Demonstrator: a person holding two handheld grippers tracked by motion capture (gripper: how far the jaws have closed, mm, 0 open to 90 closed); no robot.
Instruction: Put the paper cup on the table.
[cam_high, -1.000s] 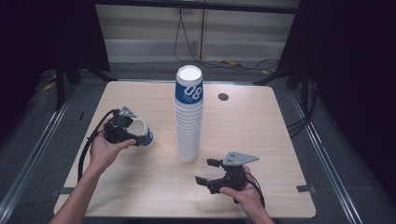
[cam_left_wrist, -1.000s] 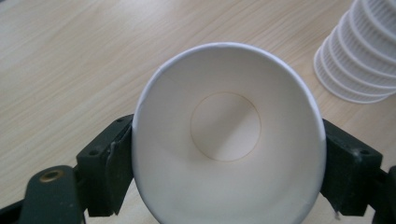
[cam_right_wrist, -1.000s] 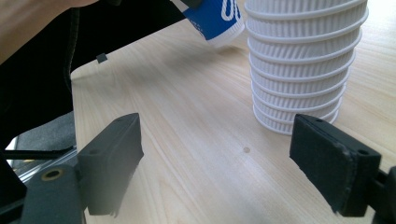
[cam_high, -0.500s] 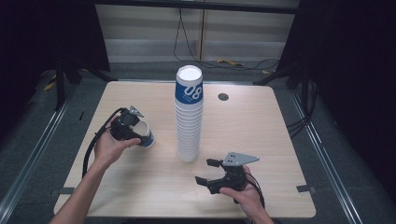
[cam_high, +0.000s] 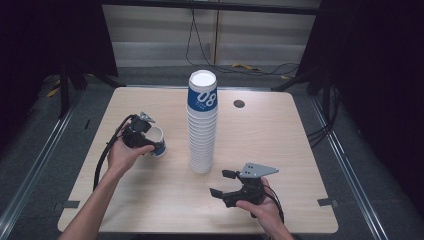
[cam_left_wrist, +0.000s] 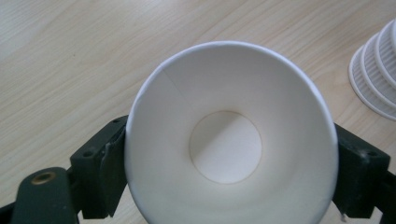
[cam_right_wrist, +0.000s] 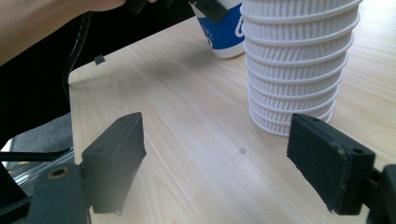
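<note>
A tall stack of white ribbed paper cups (cam_high: 202, 131) with a blue-banded cup on top stands at the table's middle. To its left, my left gripper (cam_high: 144, 136) is shut on a single blue-and-white paper cup (cam_high: 156, 142), held low over the table and tilted. In the left gripper view the cup (cam_left_wrist: 231, 135) shows its white inside, with a black jaw pressed on each side. My right gripper (cam_high: 223, 185) rests open near the front edge, just right of the stack's base. In the right gripper view the stack (cam_right_wrist: 295, 60) rises ahead on the right and the held cup (cam_right_wrist: 224, 32) is beyond.
The wooden table (cam_high: 290, 150) has a small round dark hole (cam_high: 239, 104) at the back, right of the stack. Black cables trail from both grippers. Dark floor and metal rails surround the table.
The left hand has shifted the held cup slightly to the right, toward the stack. The right gripper has stayed where it was.
</note>
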